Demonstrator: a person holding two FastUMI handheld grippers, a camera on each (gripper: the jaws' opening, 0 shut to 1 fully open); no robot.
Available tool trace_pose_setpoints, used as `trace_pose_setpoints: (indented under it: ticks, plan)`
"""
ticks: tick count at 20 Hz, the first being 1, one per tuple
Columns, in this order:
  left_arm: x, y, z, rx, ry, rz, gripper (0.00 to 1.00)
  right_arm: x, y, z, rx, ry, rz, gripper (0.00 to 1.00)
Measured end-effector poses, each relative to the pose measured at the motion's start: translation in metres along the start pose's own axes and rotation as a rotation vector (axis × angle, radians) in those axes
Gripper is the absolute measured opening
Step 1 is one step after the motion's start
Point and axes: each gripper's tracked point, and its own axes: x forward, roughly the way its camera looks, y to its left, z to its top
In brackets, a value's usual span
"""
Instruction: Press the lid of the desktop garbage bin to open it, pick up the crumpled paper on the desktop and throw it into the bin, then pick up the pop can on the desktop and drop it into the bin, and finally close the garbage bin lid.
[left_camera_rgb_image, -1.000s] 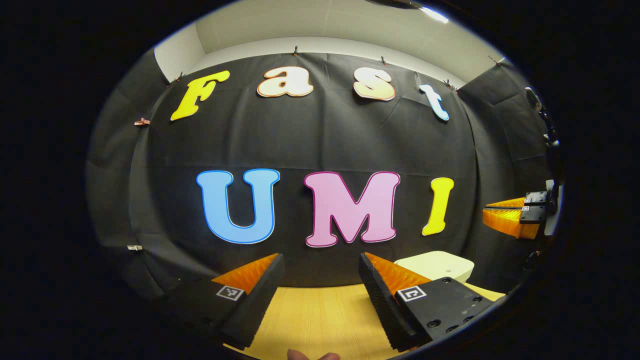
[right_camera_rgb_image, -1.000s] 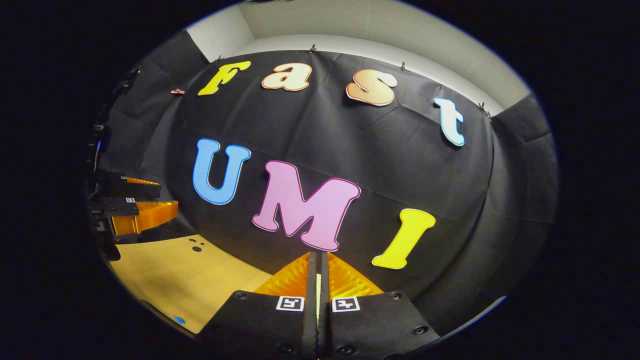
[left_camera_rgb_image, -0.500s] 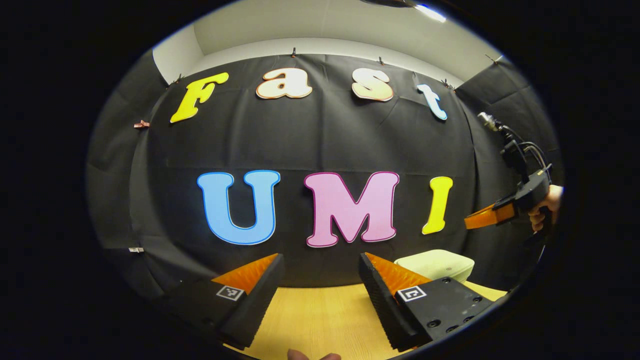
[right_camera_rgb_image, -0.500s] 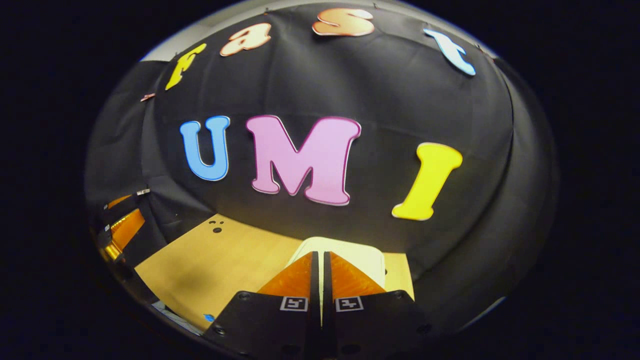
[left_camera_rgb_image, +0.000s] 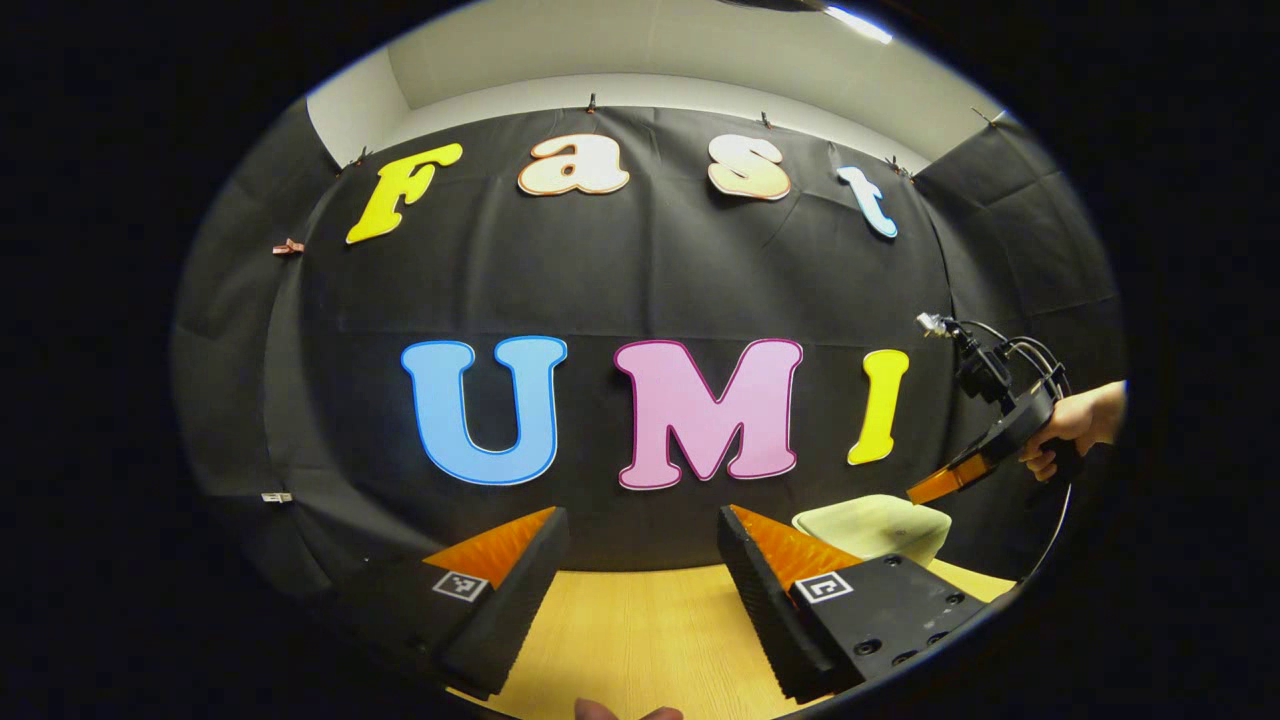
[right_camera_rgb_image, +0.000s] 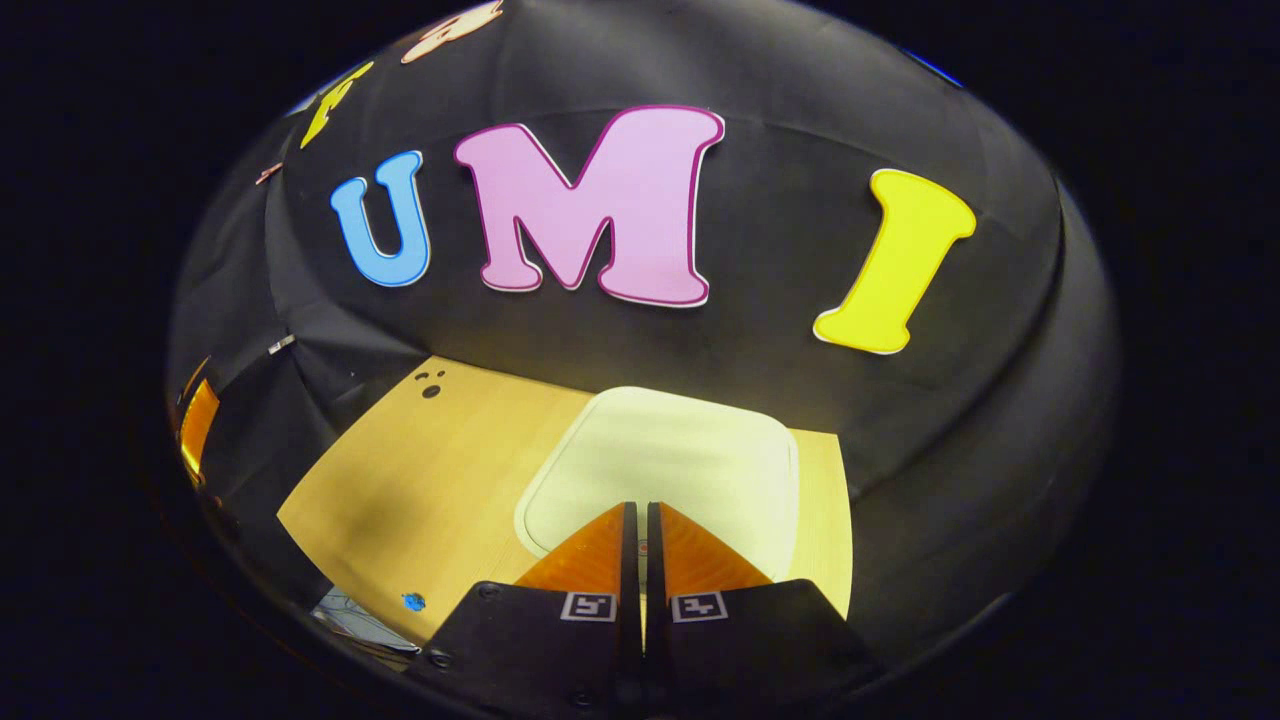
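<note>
Right gripper (right_camera_rgb_image: 640, 510) w/ jaws closed on nothing, fingers side by side w/ a thin slit between, tips pointing down at the near edge of the bin lid (right_camera_rgb_image: 680, 460); whether tips touch the lid cannot be told; lid is pale, rounded-square, lying flat and shut; bin sits at the far right of the wooden desktop (right_camera_rgb_image: 440, 470), close to the black cloth wall; small dark marks on the desktop near its far left corner; a blue speck near its front edge.

Left gripper (left_camera_rgb_image: 640, 525) w/ jaws open wide, nothing between the fingers, held over bare desktop (left_camera_rgb_image: 640, 630) well left of the bin; left gripper view gives the side-on look: bin (left_camera_rgb_image: 875, 525) low at right, partly behind the gripper's own right finger; right gripper (left_camera_rgb_image: 925, 490) angled down over the bin's far side, held by a hand (left_camera_rgb_image: 1075, 425), cables looping off its rear.
</note>
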Motion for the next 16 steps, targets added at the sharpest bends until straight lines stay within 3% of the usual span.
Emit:
trace_pose_setpoints:
  ticks: [16]
  plan:
    - [-0.002,0.009,-0.009,-0.015,0.016,0.050,0.96,0.039,-0.004,-0.029,0.026,0.108,0.015,0.05]
